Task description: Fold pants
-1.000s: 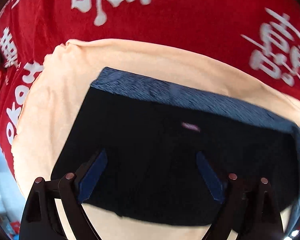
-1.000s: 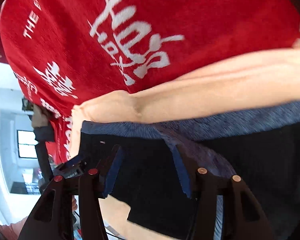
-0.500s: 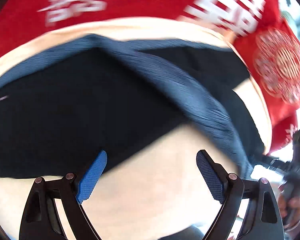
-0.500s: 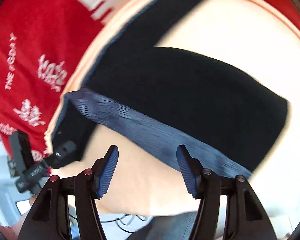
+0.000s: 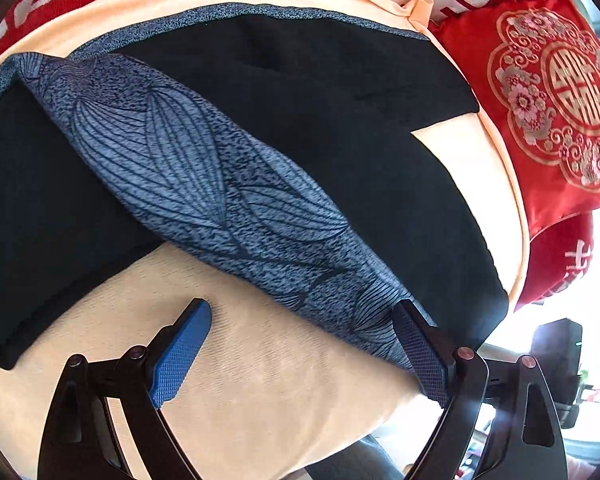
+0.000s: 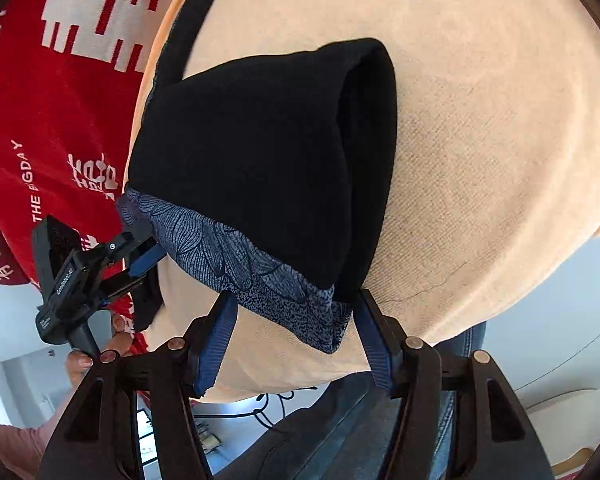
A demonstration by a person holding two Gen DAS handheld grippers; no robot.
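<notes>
Both grippers are standing with jaws spread wide, clamping nothing. The left gripper (image 5: 300, 352) is hovering over bare cream cloth (image 5: 260, 380), its right finger just touching the patterned waistband (image 5: 220, 184) of the pants (image 5: 340, 120). The right gripper (image 6: 292, 332) is straddling the waistband's near corner, the band lying between its fingers but not pinched. The pants are lying partly folded on the cream cloth, black legs doubled, with a red blanket (image 6: 40, 120) beyond. If either gripper is closing too shallow, it is likely catching only one layer, and the fold is sliding apart; the loosely doubled leg looks prone to slumping open.
</notes>
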